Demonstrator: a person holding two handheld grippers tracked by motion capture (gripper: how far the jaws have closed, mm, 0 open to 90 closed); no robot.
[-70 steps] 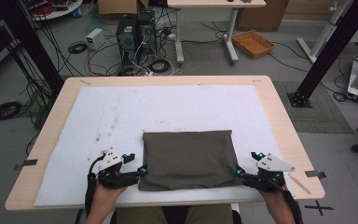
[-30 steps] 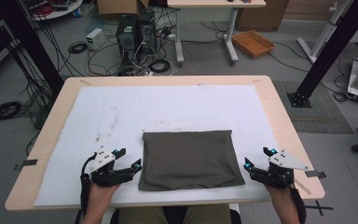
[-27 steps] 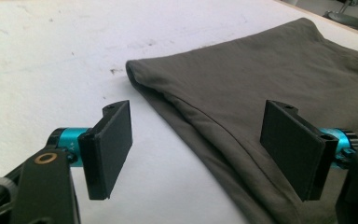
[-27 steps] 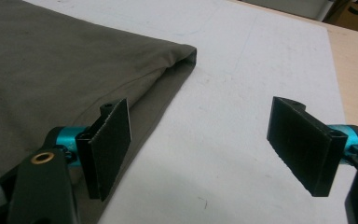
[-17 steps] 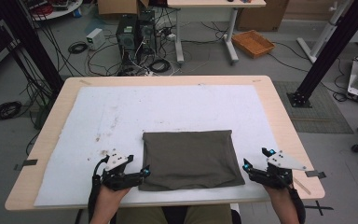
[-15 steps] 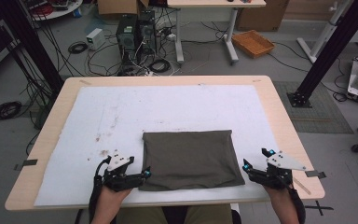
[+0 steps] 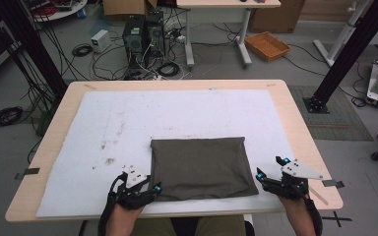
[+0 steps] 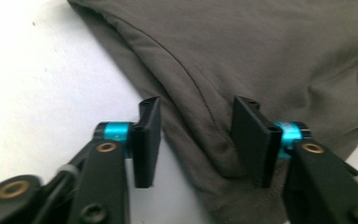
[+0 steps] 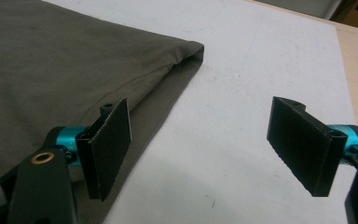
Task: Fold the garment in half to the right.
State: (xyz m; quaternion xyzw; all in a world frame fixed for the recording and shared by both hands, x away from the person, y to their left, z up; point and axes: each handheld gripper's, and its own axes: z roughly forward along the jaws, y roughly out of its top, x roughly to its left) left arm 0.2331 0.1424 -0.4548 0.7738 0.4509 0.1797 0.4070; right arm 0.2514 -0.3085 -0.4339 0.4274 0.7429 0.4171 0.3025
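2 grippers flank a folded cloth, jaws parted.
Left gripper straddles the cloth's 7 o'clock corner; right gripper, empty, sits beside its 4 o'clock corner.

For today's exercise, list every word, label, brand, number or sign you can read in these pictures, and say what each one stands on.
None can be read.
The folded grey cloth and white mat carry no print.
The left claw and right claw show no markings.
The computer towers and cardboard box are too small and blurred to show any text.
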